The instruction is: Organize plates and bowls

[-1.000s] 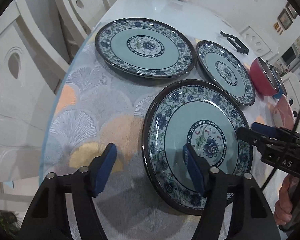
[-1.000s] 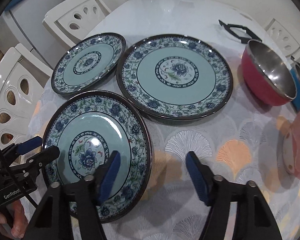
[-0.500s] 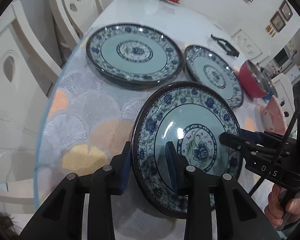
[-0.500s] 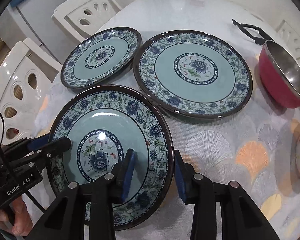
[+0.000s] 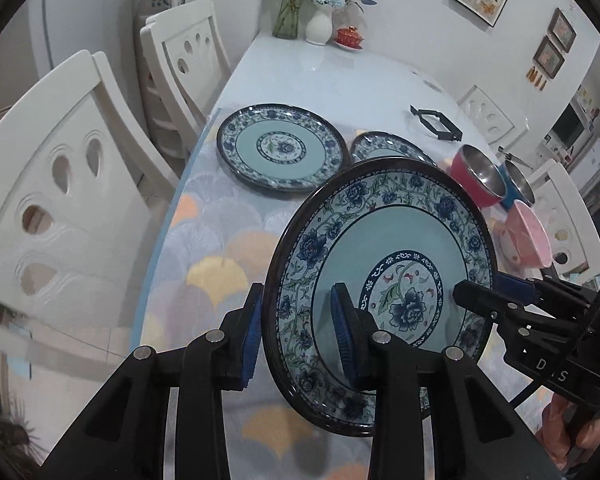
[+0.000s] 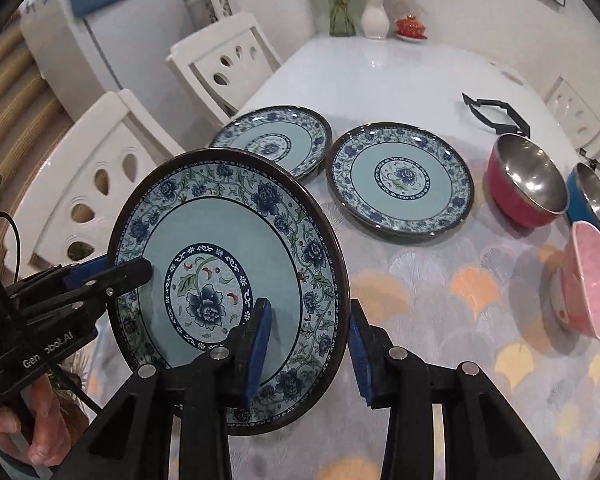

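Left gripper [image 5: 296, 336]: clamped on the near-left rim of the held plate, one blue pad under the rim, the other on the painted face
Right gripper [image 6: 308, 344]: clamped on the opposite rim of the same plate, one pad on the face, one behind the edge
Held plate [image 5: 384, 288]: blue floral plate with a dark rim, lifted off the tablecloth and tilted, face toward both cameras
Large plate [image 6: 400, 178]: flat on the tablecloth beyond the held one, same pattern
Second plate [image 6: 276, 140]: flat, just beside the large plate on its left, partly hidden by the held plate in the right wrist view
Red bowl [image 6: 526, 180]: steel-lined, right of the large plate
Blue bowl [image 6: 592, 198]: steel-lined, touching or just beside the red bowl
Pink bowl [image 6: 592, 284]: tipped on its side near the right edge
Tablecloth [image 6: 440, 280]: pale, fan-patterned, covers the near end of the white table [image 6: 380, 68]
Black frame [image 6: 496, 114]: lies on the bare table behind the bowls
White chairs [image 5: 72, 184]: stand along the table's left side
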Demonstrator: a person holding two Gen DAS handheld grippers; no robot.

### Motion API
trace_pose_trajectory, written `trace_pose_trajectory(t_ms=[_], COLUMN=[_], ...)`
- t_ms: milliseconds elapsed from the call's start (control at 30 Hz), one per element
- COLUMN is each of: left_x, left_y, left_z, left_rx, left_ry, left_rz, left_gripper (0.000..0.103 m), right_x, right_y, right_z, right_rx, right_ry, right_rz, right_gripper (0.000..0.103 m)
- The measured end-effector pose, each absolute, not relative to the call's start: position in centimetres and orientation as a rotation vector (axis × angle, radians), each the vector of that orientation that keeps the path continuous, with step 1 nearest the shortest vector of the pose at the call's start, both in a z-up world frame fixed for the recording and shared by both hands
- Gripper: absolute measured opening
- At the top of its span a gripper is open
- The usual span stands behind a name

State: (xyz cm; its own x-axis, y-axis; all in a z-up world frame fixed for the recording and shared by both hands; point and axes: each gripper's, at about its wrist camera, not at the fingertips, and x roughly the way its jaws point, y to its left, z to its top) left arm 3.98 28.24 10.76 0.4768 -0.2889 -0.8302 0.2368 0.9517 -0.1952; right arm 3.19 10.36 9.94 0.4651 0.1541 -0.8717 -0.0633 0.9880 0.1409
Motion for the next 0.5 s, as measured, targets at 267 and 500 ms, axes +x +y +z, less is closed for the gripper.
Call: trace_pose_trajectory(t_ms=[267, 500], left_x=[-1.2, -4.3], left_y=[27.1, 26.9], left_z=[10.0, 8.2], left_rx=[-0.062, -0.082], left_ry=[1.063, 1.099], left_rz=[-0.285, -0.264], left_gripper=[0.030, 0.030], right_x=[-1.9, -5.5], right_y=[9.4, 9.4], right_z=[9.5, 7.5], right_rx=[0.135, 0.153], right_ry=[1.125, 1.191], right_rz=[0.130, 0.126], right_gripper=[0.037, 0.037])
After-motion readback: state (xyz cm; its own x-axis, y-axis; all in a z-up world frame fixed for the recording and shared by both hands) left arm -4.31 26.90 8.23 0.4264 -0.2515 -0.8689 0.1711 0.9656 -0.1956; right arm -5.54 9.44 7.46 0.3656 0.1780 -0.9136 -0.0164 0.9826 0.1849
